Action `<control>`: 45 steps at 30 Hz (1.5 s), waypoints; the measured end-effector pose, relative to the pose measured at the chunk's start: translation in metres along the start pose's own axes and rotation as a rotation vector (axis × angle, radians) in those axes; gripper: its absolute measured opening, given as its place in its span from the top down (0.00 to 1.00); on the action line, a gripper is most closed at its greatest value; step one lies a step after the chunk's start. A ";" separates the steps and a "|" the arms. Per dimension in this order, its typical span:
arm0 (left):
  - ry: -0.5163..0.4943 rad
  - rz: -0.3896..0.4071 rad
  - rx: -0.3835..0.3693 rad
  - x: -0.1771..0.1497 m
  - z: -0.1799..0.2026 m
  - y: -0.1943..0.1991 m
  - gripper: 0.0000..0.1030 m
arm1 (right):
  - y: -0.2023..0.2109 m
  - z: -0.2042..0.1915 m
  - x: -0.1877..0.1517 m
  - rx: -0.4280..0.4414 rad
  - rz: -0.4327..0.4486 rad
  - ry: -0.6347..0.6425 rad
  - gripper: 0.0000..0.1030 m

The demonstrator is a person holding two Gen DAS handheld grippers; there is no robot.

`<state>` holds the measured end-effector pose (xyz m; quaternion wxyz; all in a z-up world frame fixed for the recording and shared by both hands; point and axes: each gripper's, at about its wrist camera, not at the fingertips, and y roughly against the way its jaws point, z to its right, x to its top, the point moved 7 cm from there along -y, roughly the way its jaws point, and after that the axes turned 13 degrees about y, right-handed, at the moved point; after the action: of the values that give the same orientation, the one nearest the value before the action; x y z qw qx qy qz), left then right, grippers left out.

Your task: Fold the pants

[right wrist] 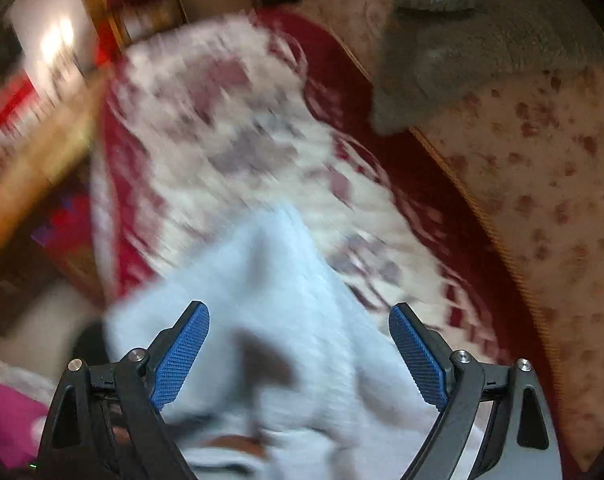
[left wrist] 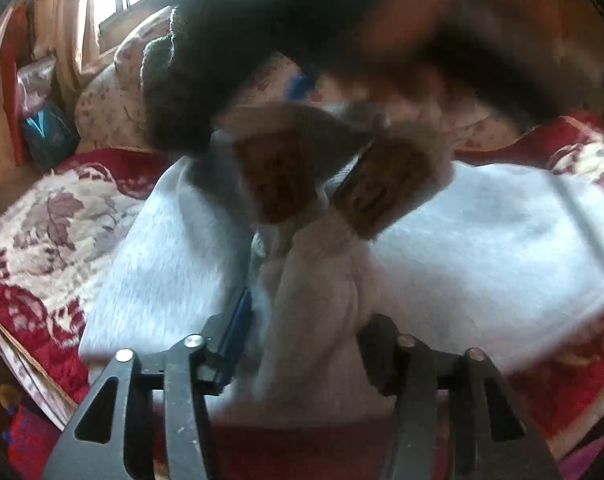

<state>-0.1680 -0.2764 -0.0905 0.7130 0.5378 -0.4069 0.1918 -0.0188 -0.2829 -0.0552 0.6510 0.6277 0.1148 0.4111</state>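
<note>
The white pants (left wrist: pixel 482 240) are spread on the red floral bedcover (left wrist: pixel 42 240), a bunched fold between the half-opened left gripper (left wrist: pixel 302 344), while the right gripper (right wrist: pixel 300 344), wide open, holds nothing above them.

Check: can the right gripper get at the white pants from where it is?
Probably yes. The right gripper is open, its blue pads wide apart, with the white pants directly beneath and nothing in between. The picture is blurred, so whether it touches the cloth is unclear.
</note>
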 end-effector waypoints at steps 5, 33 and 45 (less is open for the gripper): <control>0.072 0.065 -0.095 0.000 -0.020 0.044 0.17 | -0.023 0.009 -0.065 0.003 -0.106 -0.015 0.08; 0.133 0.043 0.093 0.020 -0.066 -0.010 0.17 | -0.030 0.045 -0.074 0.060 0.182 -0.450 0.20; 0.231 0.021 0.064 0.029 -0.065 -0.006 0.17 | 0.028 0.018 -0.125 -0.110 0.203 -0.444 0.18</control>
<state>-0.1219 -0.2239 -0.0773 0.7356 0.5303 -0.3214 0.2729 -0.0972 -0.3839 -0.0724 0.6486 0.6748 -0.1172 0.3321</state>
